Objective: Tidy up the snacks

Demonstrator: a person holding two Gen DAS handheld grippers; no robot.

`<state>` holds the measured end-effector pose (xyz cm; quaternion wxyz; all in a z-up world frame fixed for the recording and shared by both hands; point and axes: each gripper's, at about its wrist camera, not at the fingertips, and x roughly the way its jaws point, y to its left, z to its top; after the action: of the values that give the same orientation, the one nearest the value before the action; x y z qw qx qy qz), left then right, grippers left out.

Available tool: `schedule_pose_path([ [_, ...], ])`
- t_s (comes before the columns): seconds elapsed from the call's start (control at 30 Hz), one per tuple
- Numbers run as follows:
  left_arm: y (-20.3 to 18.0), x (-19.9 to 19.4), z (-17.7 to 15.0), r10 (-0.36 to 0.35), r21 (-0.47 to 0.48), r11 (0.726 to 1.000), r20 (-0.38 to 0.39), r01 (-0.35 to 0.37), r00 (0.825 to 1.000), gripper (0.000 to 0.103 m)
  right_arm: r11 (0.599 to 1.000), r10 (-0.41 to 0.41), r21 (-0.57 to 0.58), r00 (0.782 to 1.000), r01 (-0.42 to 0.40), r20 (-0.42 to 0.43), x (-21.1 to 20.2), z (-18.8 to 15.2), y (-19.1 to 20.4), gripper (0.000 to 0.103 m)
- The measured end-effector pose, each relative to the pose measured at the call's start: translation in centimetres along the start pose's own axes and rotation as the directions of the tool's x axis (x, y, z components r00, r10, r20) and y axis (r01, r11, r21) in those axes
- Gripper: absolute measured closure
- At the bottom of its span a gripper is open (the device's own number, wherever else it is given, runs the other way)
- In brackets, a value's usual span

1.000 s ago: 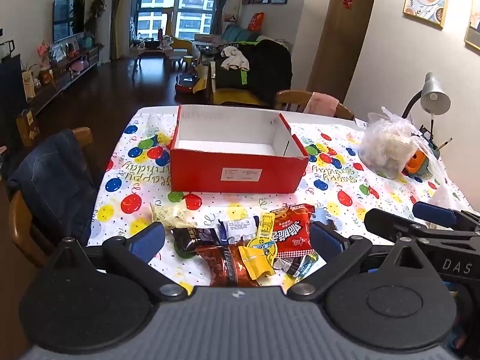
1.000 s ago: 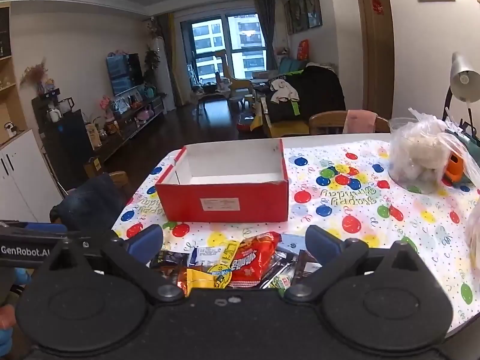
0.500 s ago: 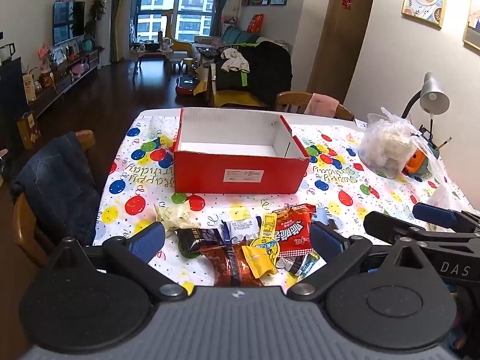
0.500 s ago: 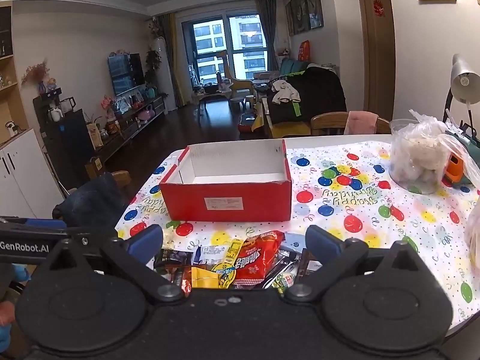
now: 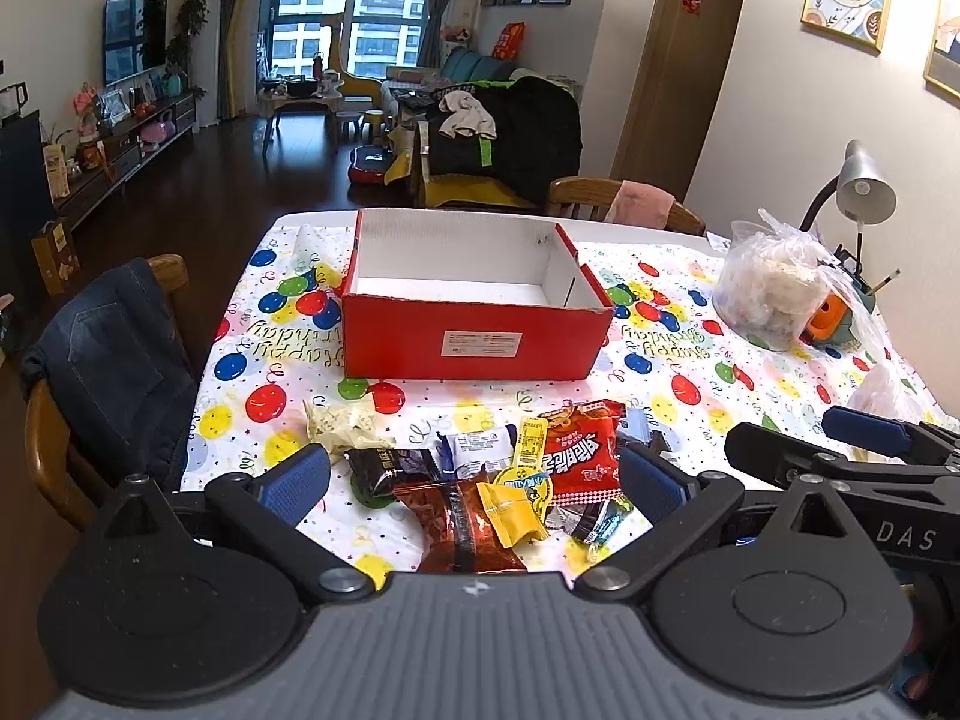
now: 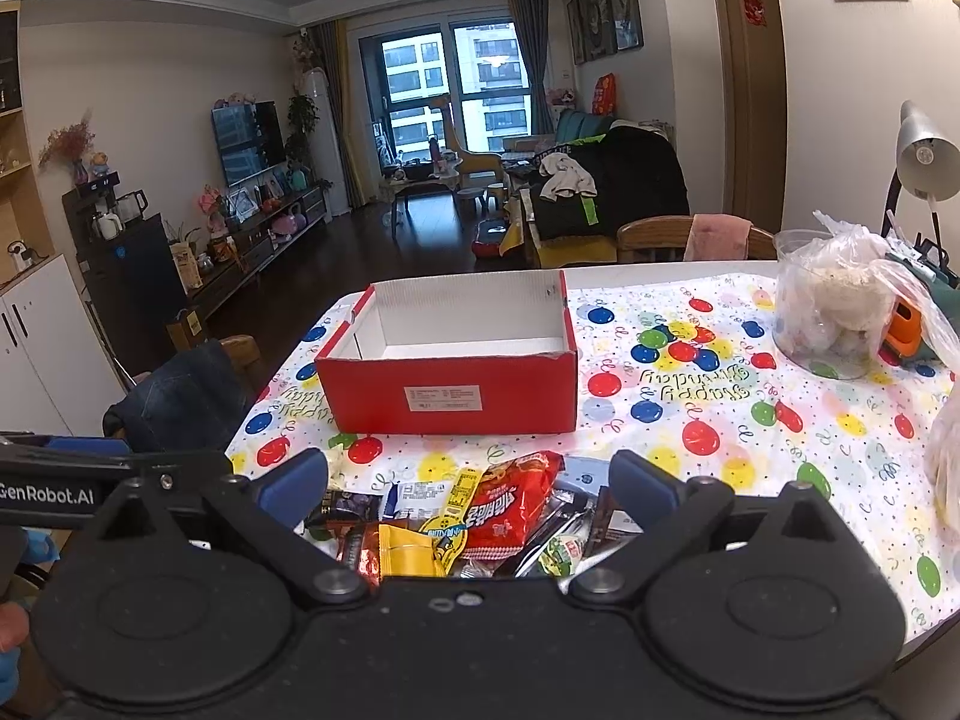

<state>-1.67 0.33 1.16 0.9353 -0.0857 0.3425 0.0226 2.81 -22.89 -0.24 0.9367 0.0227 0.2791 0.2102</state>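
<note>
Hovering Over the Snack Pile

Hovering level above the near edge of the worktop [image 5: 690, 372], the left gripper [image 5: 474, 474] and right gripper [image 6: 468, 483] both point forward, jaws spread wide apart and holding nothing. The snack pile [image 5: 504, 474] lies on the balloon-print cloth between each pair of blue-padded fingers [image 5: 297, 483]. At 12 o'clock from the pile, near it, stands an open red box [image 5: 474, 324] with a white interior and a small white label too fine to read. A red packet [image 6: 510, 504] bears Korean lettering. The cloth reads "Happy Birthday" upside down. The right gripper's body, at 3 o'clock in the left view, shows "DAS"; the left's, at 9 o'clock in the right view, reads "GenRobot.AI".
</note>
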Motion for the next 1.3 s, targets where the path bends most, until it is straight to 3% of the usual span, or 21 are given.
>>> schedule_pose_path([
  [1.3, -0.65, 0.35, 0.07, -0.015, 0.014, 1.0, -0.02, 0.015, 1.0, 0.0, 0.999, -0.023, 0.026, 0.999, 0.024, -0.023, 0.06, -0.04, -0.46, 0.005],
])
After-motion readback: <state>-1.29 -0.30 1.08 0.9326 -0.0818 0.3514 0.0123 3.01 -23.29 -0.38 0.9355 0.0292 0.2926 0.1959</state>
